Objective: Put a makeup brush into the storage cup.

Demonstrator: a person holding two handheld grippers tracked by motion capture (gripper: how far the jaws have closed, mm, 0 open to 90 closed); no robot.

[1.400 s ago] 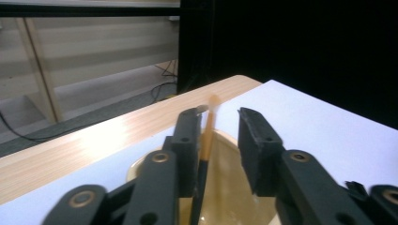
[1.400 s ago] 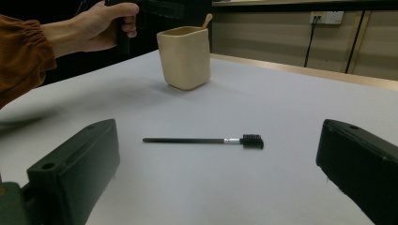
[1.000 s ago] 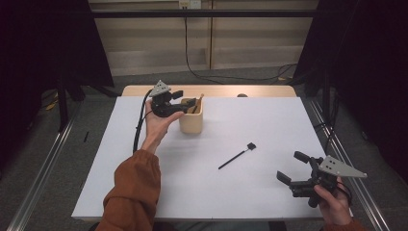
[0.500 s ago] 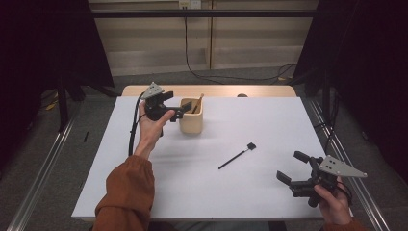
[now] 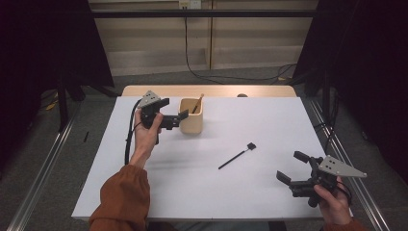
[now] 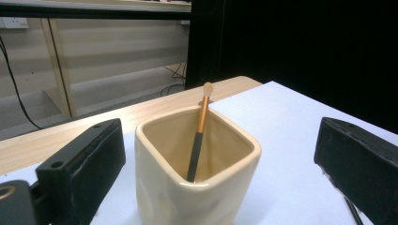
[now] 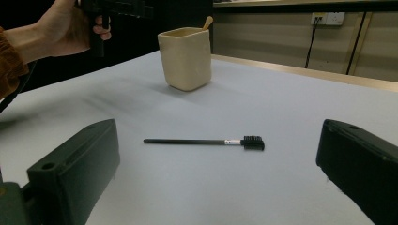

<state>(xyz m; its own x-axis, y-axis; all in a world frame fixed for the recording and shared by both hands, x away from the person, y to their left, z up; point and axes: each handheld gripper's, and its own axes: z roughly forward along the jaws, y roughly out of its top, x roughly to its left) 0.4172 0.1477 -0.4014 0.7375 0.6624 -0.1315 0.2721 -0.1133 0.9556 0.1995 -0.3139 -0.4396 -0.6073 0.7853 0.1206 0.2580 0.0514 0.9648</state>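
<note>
One brush dropped, left jaws drawn back

Left hand-held gripper (image 5: 177,120) has just been opening; its jaws now stand apart, empty, just beside the cream cup (image 5: 191,116), having pulled back from above it. Inside the cup leans the orange-handled brush (image 6: 199,133). Right hand-held gripper (image 5: 293,168) waits, jaws apart, near the black brush (image 5: 236,155) on the surface (image 5: 250,192).

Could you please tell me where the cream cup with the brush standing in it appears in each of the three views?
High view: the cream cup stands at the table's far left, just right of the left gripper.
Left gripper view: it sits at bottom centre, between the open jaws.
Right gripper view: it stands upper centre-left, beyond the black comb brush.
Shared landmark: the gold-handled brush leaning inside the cup.
</note>
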